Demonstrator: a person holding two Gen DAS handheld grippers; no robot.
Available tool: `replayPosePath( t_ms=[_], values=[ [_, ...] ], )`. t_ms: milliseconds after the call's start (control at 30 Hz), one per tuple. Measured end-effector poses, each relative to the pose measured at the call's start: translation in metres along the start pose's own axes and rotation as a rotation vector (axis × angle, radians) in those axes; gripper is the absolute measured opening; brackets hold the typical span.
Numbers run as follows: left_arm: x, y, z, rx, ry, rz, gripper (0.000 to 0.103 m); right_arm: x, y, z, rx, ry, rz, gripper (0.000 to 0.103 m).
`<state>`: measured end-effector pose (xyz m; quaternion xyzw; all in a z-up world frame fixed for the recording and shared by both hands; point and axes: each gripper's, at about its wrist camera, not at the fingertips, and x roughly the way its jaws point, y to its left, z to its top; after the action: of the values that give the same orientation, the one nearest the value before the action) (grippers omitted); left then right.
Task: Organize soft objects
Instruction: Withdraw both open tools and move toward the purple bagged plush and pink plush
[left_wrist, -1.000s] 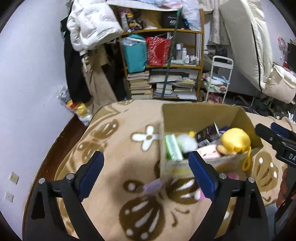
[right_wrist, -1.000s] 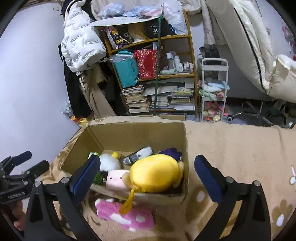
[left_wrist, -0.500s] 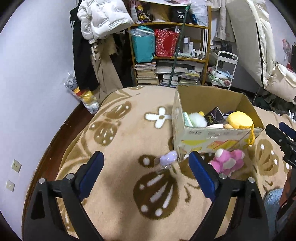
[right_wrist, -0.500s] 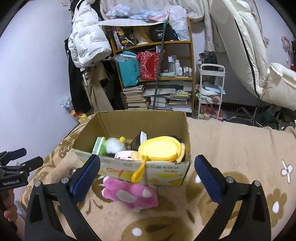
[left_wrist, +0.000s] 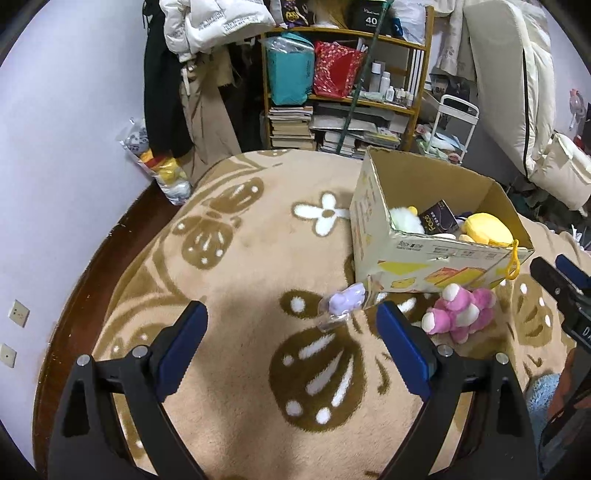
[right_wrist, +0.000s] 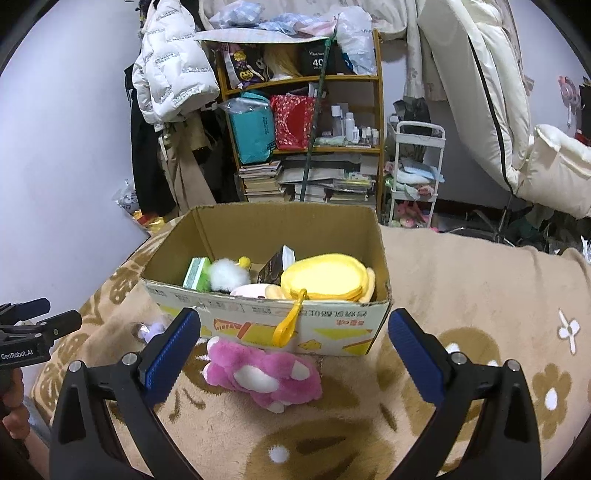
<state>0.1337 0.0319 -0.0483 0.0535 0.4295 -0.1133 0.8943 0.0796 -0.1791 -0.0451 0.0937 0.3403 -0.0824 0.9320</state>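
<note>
A cardboard box (left_wrist: 413, 254) (right_wrist: 332, 325) stands on the beige patterned blanket (left_wrist: 236, 295). Inside it lie a yellow plush (right_wrist: 323, 277) (left_wrist: 487, 229), a white fluffy toy (right_wrist: 227, 275) and a green pack (right_wrist: 195, 273). A pink plush (right_wrist: 258, 373) (left_wrist: 461, 310) lies on the blanket just in front of the box. A small lilac toy in clear wrap (left_wrist: 345, 301) (right_wrist: 153, 328) lies by the box's near-left corner. My left gripper (left_wrist: 291, 339) is open above the blanket, the lilac toy just beyond its fingers. My right gripper (right_wrist: 293, 350) is open, with the pink plush between and just beyond its fingers, untouched.
A crowded wooden shelf (right_wrist: 306, 140) with books and bags stands behind the bed, with hung coats (left_wrist: 177, 74) to its left and a white cart (right_wrist: 413, 173) to its right. The blanket's left edge drops to a dark floor (left_wrist: 85, 295). A folded mattress (right_wrist: 480, 92) leans at the right.
Both grippers have drawn back from the box, so it sits farther off in both views. The pink plush and lilac toy now show fully in front of it. Both grippers stay open.
</note>
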Motion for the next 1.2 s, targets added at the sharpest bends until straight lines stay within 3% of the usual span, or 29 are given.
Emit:
replayPosePath(
  t_ms=[233,533,933,1200],
  values=[
    [0.021,-0.009,0.007,0.026,0.023,-0.051,0.092,0.021,0.004,-0.01,-0.004,0.046,-0.001,0.103],
    [0.052,-0.027,0.008,0.084,0.063,-0.04,0.092,0.046,0.002,-0.018,0.013,0.096,0.009,0.103],
    [0.092,-0.045,0.006,0.139,0.132,-0.092,0.092,0.076,0.001,-0.027,0.035,0.152,0.035,0.103],
    [0.107,-0.049,0.004,0.149,0.133,-0.115,0.092,0.095,-0.004,-0.036,0.066,0.214,0.038,0.103]
  ],
)
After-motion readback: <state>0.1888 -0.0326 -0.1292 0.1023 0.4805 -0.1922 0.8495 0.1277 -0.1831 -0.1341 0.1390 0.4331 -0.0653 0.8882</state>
